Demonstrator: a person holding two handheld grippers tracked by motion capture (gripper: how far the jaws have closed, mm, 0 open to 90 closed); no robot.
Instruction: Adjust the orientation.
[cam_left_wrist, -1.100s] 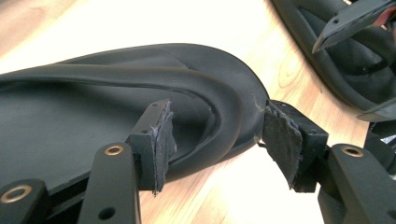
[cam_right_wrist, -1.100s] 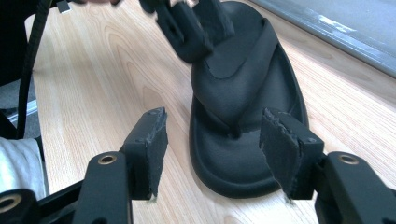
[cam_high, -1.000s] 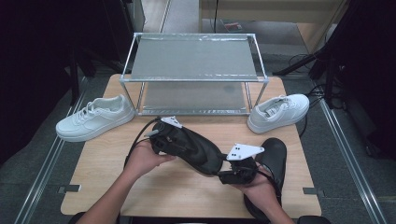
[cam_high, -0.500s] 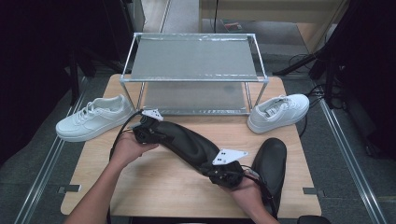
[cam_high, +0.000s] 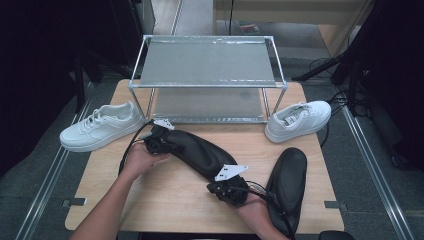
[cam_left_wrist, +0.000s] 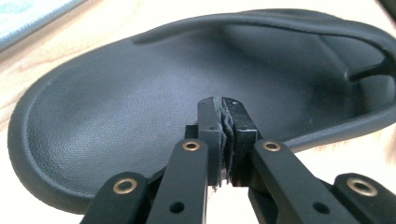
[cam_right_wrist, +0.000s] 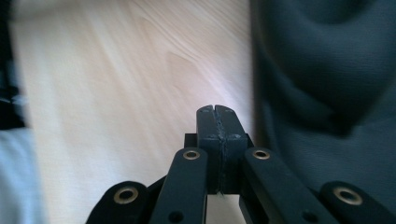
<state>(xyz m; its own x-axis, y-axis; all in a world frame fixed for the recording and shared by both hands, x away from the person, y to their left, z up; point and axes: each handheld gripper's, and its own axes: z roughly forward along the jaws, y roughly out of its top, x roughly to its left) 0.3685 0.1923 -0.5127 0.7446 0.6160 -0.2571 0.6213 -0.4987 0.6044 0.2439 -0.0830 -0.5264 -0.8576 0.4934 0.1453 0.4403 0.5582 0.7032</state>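
The wooden table (cam_high: 165, 200) carries a metal two-shelf rack (cam_high: 207, 62) at its twelve o'clock edge. At nine o'clock from the rack's foot, a white sneaker (cam_high: 100, 126) lies half over the table's left edge; its partner, the second white sneaker (cam_high: 298, 120), sits at the rack's three o'clock corner, toe pointing toward four o'clock.

Two black shoe pieces occupy the near half of the table. The longer black piece (cam_high: 197, 151) lies at the centre, running slantwise from ten o'clock to four o'clock. The other black piece (cam_high: 289, 185) rests at five o'clock, near the right edge and roughly upright in the high view.

The left gripper (cam_high: 156, 142) meets the ten o'clock end of the long piece. In the left gripper view its jaws are drawn together, with what looks like a thin fold pinched between the pads against the piece's dark lining (cam_left_wrist: 154, 93); the view is too close to be sure it is the piece's own edge. The jaws have just been closing.

The right gripper (cam_high: 225, 187) sits at the four o'clock end of the same piece. Seen in the right gripper view (cam_right_wrist: 219, 121), its jaws have just been closing and now stand pressed flat together with nothing between them, dark material lying just beside at two o'clock.
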